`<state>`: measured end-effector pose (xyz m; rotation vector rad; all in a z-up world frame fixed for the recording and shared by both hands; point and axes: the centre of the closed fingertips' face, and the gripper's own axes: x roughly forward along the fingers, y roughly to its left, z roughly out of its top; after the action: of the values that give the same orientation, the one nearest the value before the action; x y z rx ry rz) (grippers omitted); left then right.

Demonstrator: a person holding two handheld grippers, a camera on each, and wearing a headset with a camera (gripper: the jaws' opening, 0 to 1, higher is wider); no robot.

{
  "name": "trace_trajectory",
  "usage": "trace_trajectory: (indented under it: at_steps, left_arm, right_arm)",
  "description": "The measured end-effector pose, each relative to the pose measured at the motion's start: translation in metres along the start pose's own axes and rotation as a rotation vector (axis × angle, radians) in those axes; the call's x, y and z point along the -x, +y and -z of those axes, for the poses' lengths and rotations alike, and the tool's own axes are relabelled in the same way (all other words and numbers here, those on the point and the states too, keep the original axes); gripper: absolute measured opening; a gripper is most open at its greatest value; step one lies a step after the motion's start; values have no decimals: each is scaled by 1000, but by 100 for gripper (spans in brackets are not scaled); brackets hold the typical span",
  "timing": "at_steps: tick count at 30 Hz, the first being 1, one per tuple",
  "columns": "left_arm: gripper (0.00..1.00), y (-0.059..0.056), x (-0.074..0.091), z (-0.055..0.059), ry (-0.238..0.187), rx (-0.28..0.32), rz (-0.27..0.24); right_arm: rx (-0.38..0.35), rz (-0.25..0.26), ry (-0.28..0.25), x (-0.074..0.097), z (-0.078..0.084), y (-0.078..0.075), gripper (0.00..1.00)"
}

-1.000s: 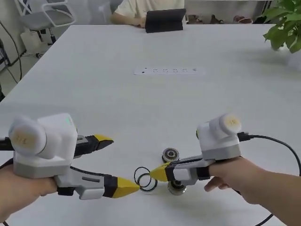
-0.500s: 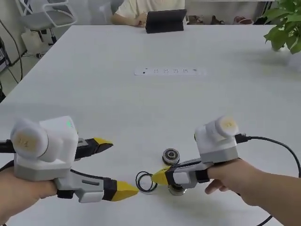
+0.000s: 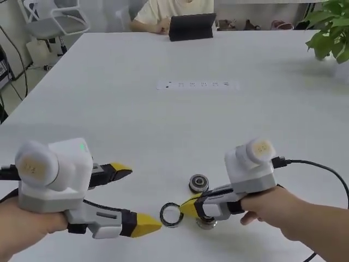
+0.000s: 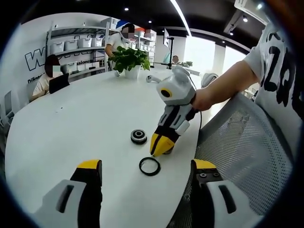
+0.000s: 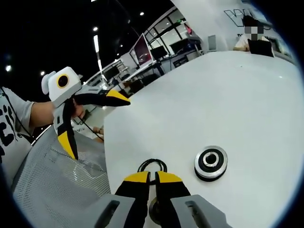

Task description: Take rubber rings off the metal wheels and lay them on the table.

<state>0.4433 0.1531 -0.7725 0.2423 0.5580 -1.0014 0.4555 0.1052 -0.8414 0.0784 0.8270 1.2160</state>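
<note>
Black rubber rings (image 3: 170, 214) lie flat on the white table (image 3: 180, 120), stacked so they read as almost one circle; the left gripper view shows the rings (image 4: 149, 166) too. My right gripper (image 3: 186, 206) is shut, its yellow tips just right of the rings and not touching them. A metal wheel (image 3: 206, 221) sits under its jaws. A second metal wheel (image 3: 198, 183) with a dark band stands free behind it, also seen as the wheel (image 5: 211, 163). My left gripper (image 3: 136, 196) is open wide, left of the rings.
A white power strip (image 3: 196, 84) lies mid-table. A person sits behind a dark tablet (image 3: 191, 26) at the far end. A potted plant (image 3: 330, 33) stands at the far right. A cable (image 3: 316, 164) trails from the right gripper. The table's near edge is close.
The two rings, which overlapped side by side, now lie nearly on top of each other. The right gripper's tips sit slightly back from them. The left gripper stays open.
</note>
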Motion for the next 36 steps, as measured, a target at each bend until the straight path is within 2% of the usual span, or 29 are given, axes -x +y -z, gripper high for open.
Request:
trace_trajectory:
  at_steps: [10,27,36]
  left_arm:
    - [74,0,-2,0,4,-1,4]
    - [72,5,-6,-2,8,6,6]
    - [70,10,-13,-9,2,-4,1]
  right_arm:
    - [56,31,2,3,-1,-5,6]
    - [49,69,-97,24,-21,-18,10]
    - [58,93,-134,36,-28,-28,13]
